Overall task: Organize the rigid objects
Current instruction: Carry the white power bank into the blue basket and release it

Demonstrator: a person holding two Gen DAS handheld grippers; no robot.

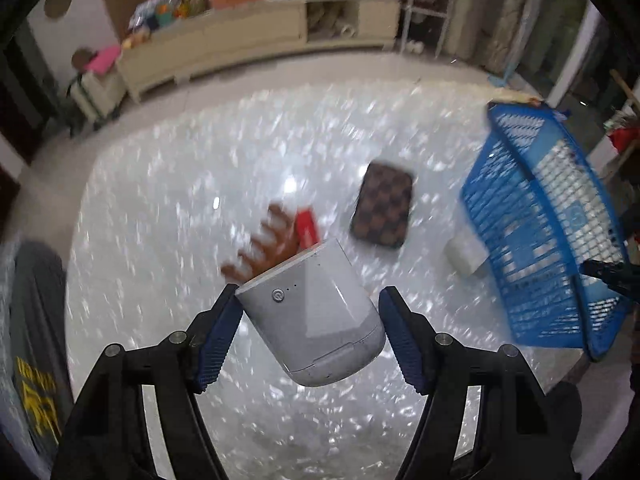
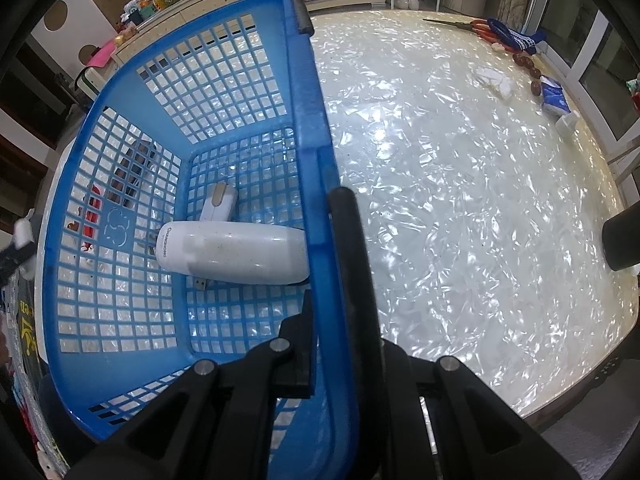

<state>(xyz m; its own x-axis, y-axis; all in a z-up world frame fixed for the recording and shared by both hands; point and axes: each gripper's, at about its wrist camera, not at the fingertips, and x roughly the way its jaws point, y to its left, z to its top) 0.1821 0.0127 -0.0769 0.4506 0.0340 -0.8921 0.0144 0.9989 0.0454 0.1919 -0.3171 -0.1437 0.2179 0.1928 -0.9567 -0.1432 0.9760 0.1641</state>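
My left gripper (image 1: 310, 306) is shut on a white power bank (image 1: 316, 316) and holds it tilted above the pearly table (image 1: 180, 184). Beyond it lie a brown comb (image 1: 264, 244), a red item (image 1: 307, 226) and a brown checkered case (image 1: 383, 205). My right gripper (image 2: 332, 280) is shut on the right rim of the blue basket (image 2: 316, 128), which also shows at the right of the left wrist view (image 1: 536, 224). Inside the basket lie a white CHANGHONG device (image 2: 232, 252), a white mouse (image 2: 218, 202) and a USB plug (image 2: 201, 282).
A white object (image 1: 466, 254) lies beside the basket. Scissors (image 2: 472, 26), a blue-white cloth (image 2: 516, 38), brown beads (image 2: 530, 68), white tissue (image 2: 496, 80) and a blue pack (image 2: 554, 98) sit at the table's far right edge. A cluttered cabinet (image 1: 224, 40) stands behind.
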